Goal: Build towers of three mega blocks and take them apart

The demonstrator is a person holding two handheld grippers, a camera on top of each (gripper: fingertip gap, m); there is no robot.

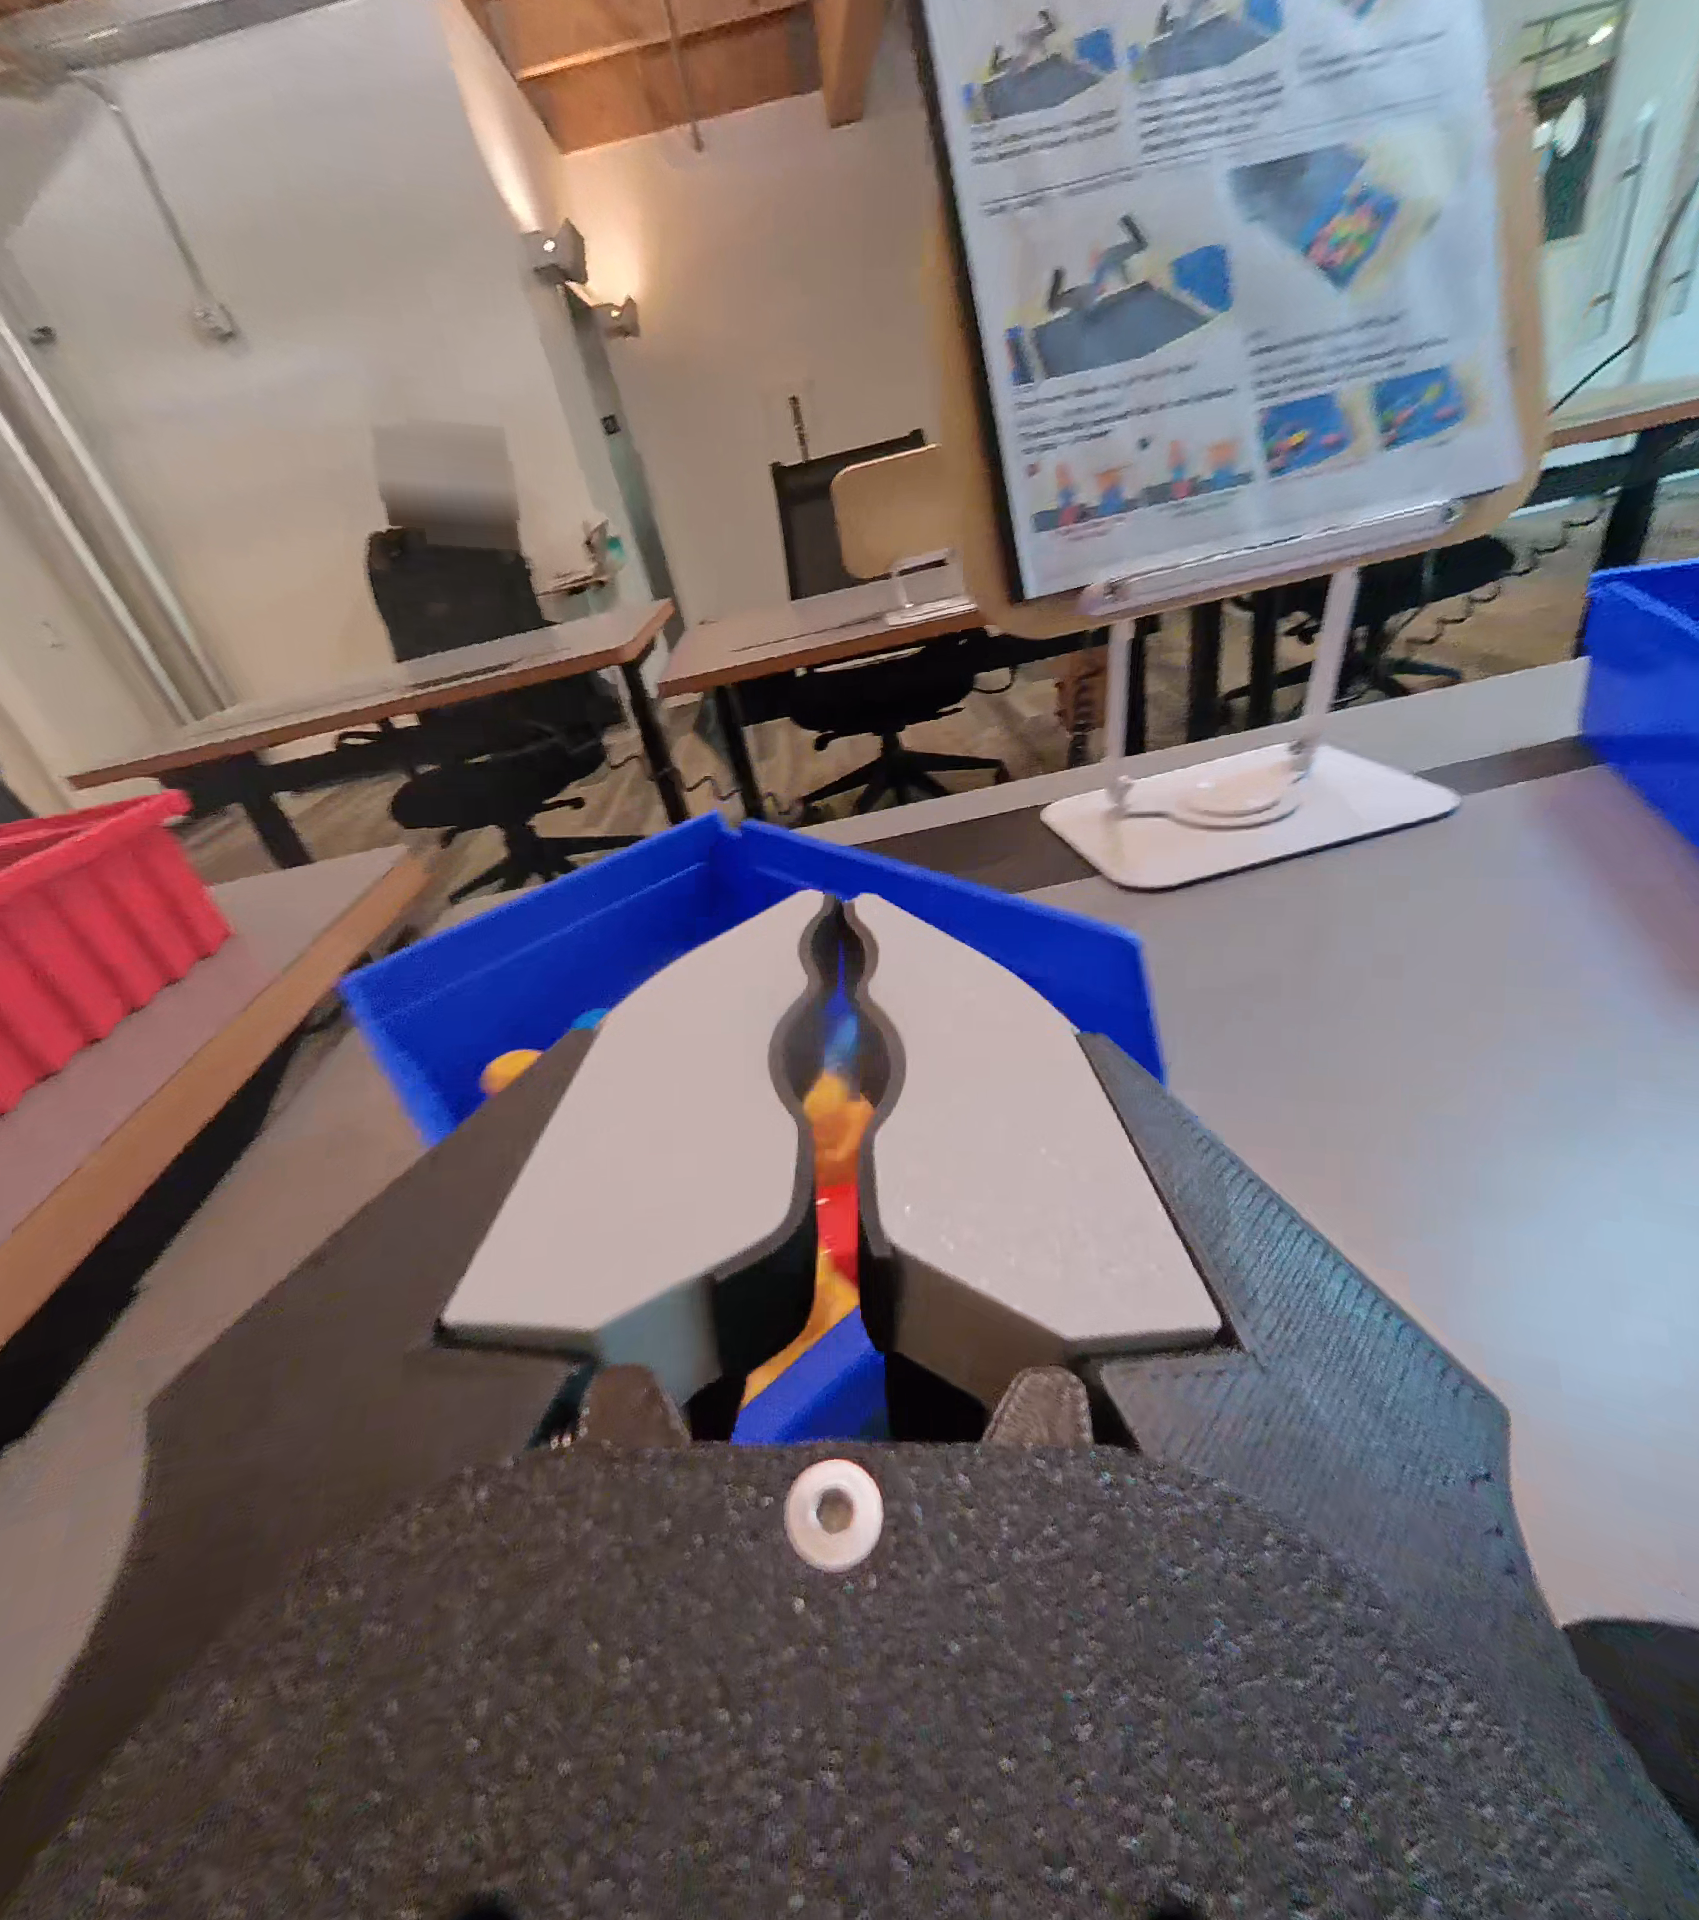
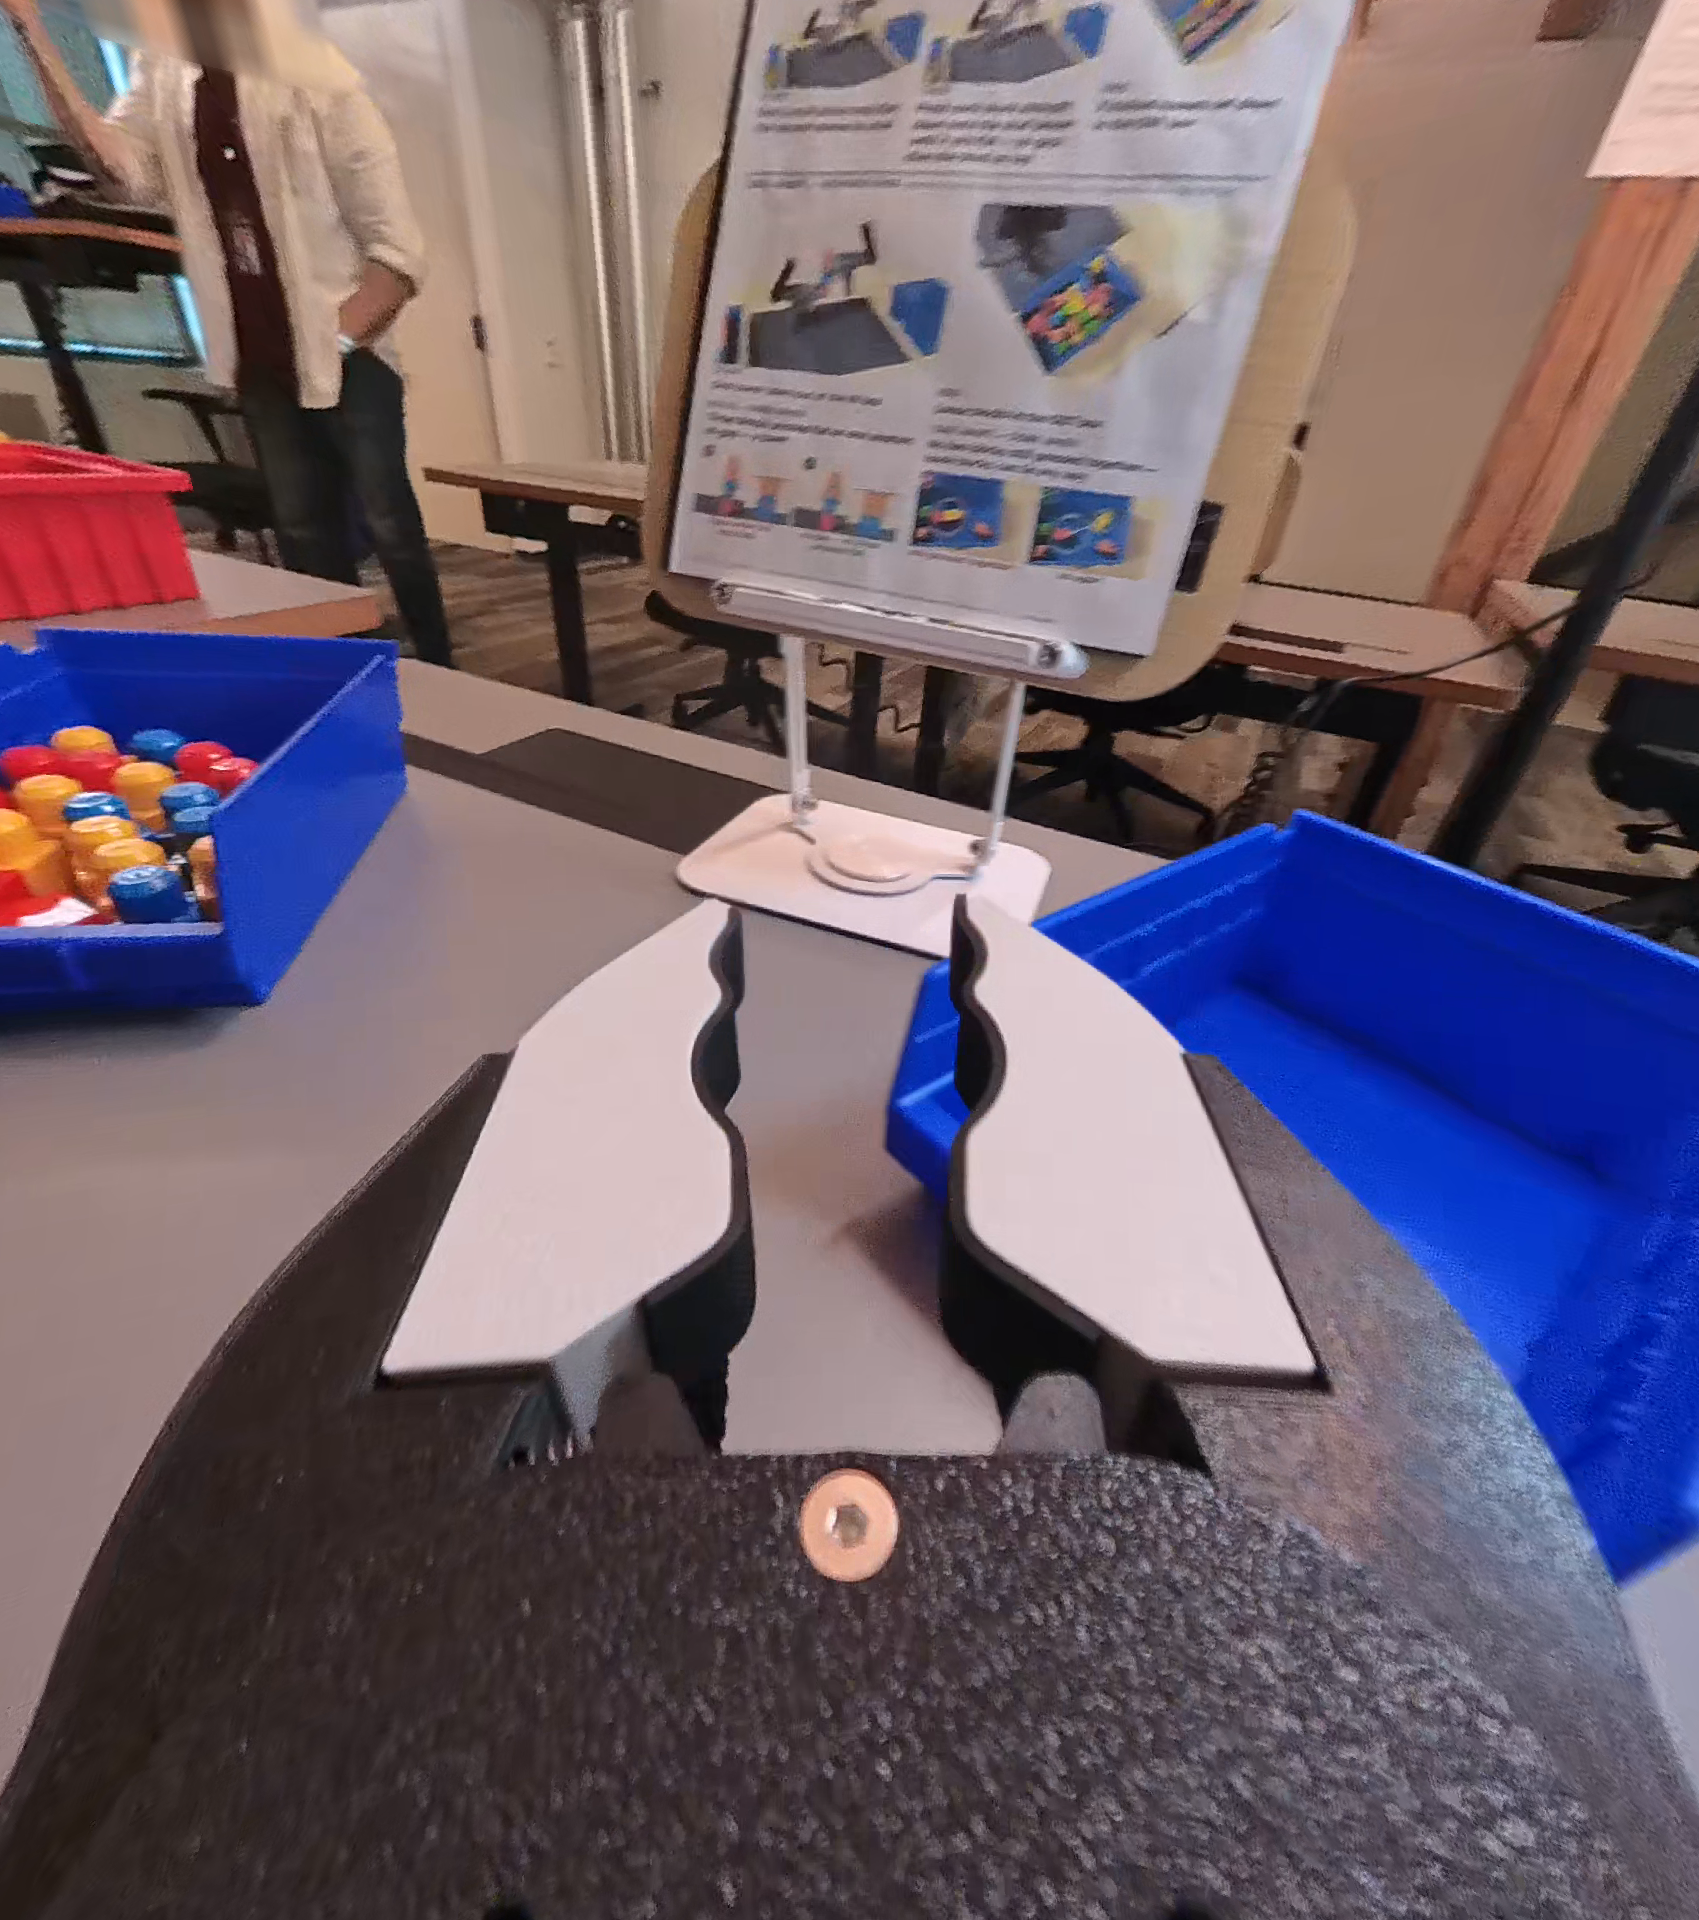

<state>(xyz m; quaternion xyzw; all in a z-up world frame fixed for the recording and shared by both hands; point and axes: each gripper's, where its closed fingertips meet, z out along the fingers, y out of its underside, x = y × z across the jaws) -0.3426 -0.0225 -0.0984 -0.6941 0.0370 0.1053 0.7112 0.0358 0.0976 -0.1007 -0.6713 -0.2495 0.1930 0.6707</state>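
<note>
My left gripper (image 1: 840, 914) is shut, its fingertips touching, and it hovers over a blue bin (image 1: 554, 945) at the table's left edge. Through the slit between its fingers I see orange, red and blue mega blocks (image 1: 834, 1122) lying in that bin. The right wrist view shows the same bin (image 2: 305, 831) at the left, holding several red, yellow and blue blocks (image 2: 66, 821). My right gripper (image 2: 847, 925) is open with nothing between its fingers, above the grey table (image 2: 149, 1143). It is just left of an empty blue bin (image 2: 1447, 1091).
A white stand (image 2: 866, 862) with an instruction sheet is at the table's far edge, also in the left wrist view (image 1: 1250, 810). A red bin (image 1: 24, 935) sits on a neighbouring table to the left. A person (image 2: 305, 260) stands beyond it. Desks and office chairs fill the background. Tip to tip, the grippers are about 40 cm apart.
</note>
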